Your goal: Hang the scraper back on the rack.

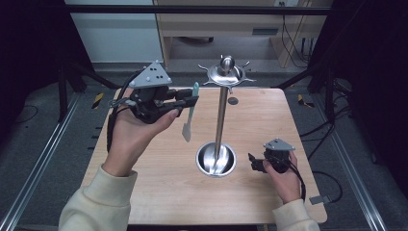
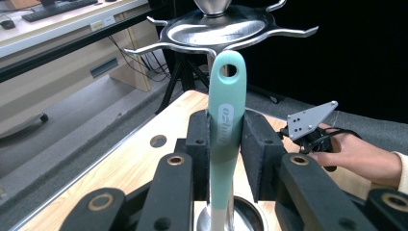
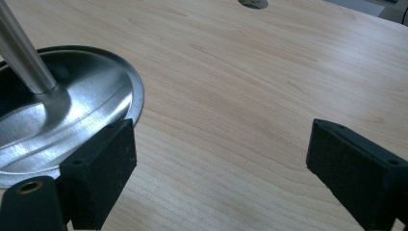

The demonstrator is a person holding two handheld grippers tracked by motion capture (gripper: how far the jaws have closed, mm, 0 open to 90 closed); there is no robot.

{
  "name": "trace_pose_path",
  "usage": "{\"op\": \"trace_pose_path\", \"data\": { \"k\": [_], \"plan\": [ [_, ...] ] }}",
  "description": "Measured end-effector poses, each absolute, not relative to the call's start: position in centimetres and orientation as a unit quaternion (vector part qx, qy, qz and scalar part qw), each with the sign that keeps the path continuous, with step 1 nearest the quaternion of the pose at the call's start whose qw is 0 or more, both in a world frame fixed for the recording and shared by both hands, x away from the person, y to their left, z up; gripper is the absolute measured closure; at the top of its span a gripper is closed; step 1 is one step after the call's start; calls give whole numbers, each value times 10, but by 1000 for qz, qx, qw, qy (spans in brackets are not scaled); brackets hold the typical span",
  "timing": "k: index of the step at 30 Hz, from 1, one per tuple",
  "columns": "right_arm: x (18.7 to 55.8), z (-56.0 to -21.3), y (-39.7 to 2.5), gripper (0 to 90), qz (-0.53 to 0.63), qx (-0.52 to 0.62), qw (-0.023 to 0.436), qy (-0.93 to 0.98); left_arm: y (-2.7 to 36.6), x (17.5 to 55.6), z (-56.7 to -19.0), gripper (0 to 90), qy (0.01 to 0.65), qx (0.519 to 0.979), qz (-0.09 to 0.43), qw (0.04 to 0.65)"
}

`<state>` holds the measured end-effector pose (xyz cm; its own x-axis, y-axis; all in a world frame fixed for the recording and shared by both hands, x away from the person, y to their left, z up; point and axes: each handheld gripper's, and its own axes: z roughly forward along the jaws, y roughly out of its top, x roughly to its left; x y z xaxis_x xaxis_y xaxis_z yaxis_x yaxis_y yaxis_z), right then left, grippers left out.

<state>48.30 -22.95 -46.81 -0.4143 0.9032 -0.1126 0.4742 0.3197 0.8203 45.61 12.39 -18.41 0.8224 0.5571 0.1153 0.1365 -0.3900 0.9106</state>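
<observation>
A pale rectangular wooden table [image 1: 159,192] carried a small round hole [image 1: 233,100] near its far edge. Beyond it stood a light wooden cabinet [image 1: 216,19], with black cables [image 1: 293,43] hanging beside it. A black keyboard [image 2: 57,8] lay on a white desk.

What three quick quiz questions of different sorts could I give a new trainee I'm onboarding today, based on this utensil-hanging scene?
1. True or false: the left tool is shut on the teal spatula.
2. Multiple choice: where is the right tool? A) high up at the rack's hooks B) low over the table, open, beside the rack's round base C) clamped on the rack's pole.
3. Fill in: the hole in the spatula's handle is held close to the rack's ____.

Key: 1 true; 2 B; 3 hooks.
</observation>
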Motion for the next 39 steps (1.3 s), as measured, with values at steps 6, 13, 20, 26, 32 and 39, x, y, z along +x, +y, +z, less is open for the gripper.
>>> {"op": "trace_pose_path", "data": {
  "k": [6, 13, 20, 26, 32, 39],
  "plan": [
    [483, -468, -230, 106, 366, 455, 293, 757, 122, 461, -187, 738, 221, 807, 199, 510],
    [483, -468, -230, 106, 367, 456, 293, 756, 121, 465, -188, 738, 225, 805, 196, 512],
    [483, -468, -229, 106, 367, 456, 292, 757, 120, 465, -186, 738, 224, 805, 194, 513],
    [483, -468, -230, 106, 367, 455, 293, 757, 115, 464, -186, 738, 219, 811, 207, 502],
    [483, -468, -230, 106, 367, 454, 293, 757, 114, 467, -187, 738, 222, 812, 204, 500],
    [483, -468, -230, 106, 367, 455, 292, 757, 110, 470, -189, 738, 221, 812, 200, 502]
  ]
}}
